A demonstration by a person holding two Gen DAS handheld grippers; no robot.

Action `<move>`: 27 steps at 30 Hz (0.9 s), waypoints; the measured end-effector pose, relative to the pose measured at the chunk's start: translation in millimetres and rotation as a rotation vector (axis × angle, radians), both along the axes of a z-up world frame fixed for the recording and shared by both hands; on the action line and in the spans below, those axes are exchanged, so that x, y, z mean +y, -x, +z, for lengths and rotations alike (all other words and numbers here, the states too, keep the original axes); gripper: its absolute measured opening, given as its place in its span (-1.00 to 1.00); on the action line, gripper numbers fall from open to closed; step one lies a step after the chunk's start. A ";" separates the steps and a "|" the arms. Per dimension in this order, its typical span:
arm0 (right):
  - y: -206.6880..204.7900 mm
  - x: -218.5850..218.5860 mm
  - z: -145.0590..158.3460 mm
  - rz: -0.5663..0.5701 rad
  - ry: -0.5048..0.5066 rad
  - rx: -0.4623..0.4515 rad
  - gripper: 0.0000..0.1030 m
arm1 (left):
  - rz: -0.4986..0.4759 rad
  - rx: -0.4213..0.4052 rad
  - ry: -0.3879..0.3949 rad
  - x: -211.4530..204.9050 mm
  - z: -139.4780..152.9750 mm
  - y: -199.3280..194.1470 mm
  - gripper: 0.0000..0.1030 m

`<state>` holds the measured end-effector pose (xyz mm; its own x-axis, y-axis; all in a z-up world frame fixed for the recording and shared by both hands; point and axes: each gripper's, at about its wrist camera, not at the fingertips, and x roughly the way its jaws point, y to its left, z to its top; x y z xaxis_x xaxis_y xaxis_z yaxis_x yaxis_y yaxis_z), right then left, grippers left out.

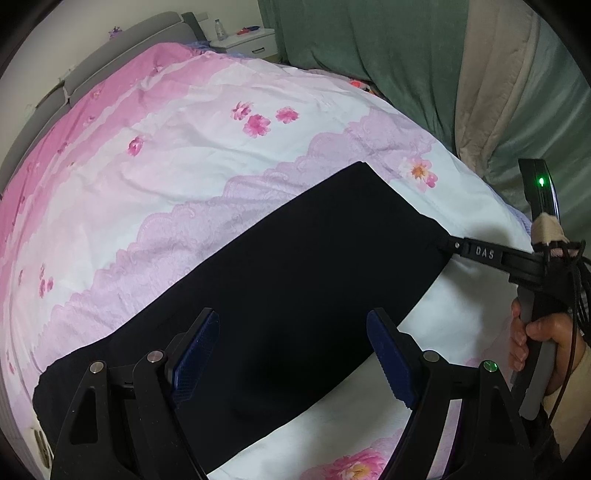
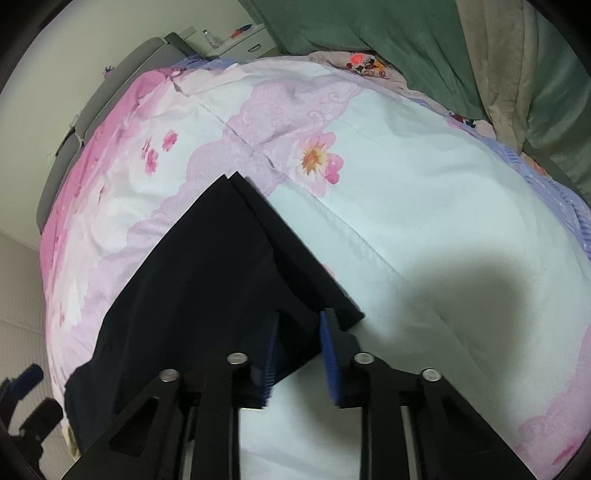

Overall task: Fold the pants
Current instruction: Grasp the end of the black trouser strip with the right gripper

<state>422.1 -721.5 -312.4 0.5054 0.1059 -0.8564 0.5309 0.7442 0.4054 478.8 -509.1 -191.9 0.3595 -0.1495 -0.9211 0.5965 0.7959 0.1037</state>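
Note:
Black pants (image 1: 295, 258) lie flat as a long folded band across the flowered bedspread (image 1: 177, 166). My left gripper (image 1: 291, 317) hovers open over the middle of the band, its blue pads wide apart with nothing between them. In the right wrist view the pants (image 2: 192, 277) end in a corner of stacked layers. My right gripper (image 2: 301, 317) has its blue pads closed in on that corner, with fabric filling the gap between them. The left wrist view shows the right gripper (image 1: 445, 244) pinching the band's right end, held by a person's hand (image 1: 532, 339).
The bed carries a grey headboard (image 1: 129, 48) at the far left. A white nightstand (image 1: 251, 40) with a bottle (image 1: 219, 29) stands behind it. Green and beige curtains (image 1: 406, 74) hang along the far right side. White bedspread (image 2: 424, 240) spreads to the right of the pants.

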 end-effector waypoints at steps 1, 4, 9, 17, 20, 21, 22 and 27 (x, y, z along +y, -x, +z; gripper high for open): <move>-0.3 -0.8 -0.5 -0.001 -0.007 -0.006 -0.57 | -0.005 0.003 -0.001 -0.5 -0.6 1.6 0.59; -0.3 -4.4 -2.9 -0.022 -0.048 -0.021 -0.57 | -0.016 0.002 -0.007 -2.2 -0.9 5.7 0.59; -0.1 -5.8 -9.3 -0.023 -0.066 -0.006 -0.55 | -0.029 -0.013 -0.012 -4.8 2.2 9.1 0.59; -0.6 -11.7 -28.3 -0.051 -0.117 0.021 -0.63 | -0.028 -0.017 -0.009 -7.1 6.4 9.2 0.59; -0.7 -7.7 -14.0 -0.041 -0.033 0.035 -0.86 | -0.030 -0.016 -0.010 -7.2 6.7 10.2 0.59; 0.7 -7.3 -6.7 -0.042 -0.004 0.029 -0.87 | -0.030 -0.016 -0.009 -7.2 7.2 10.8 0.59; 2.7 -6.4 4.0 -0.042 0.041 0.020 -0.88 | -0.027 -0.017 -0.008 -6.9 7.1 10.6 0.59; -0.3 -11.7 10.8 -0.017 0.119 0.037 -0.90 | -0.028 -0.016 -0.009 -6.4 7.2 13.6 0.59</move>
<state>422.3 -733.2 -301.6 0.4742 -0.0061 -0.8804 0.5569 0.7765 0.2947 465.2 -515.6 -184.7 0.3697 -0.1509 -0.9168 0.6165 0.7781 0.1205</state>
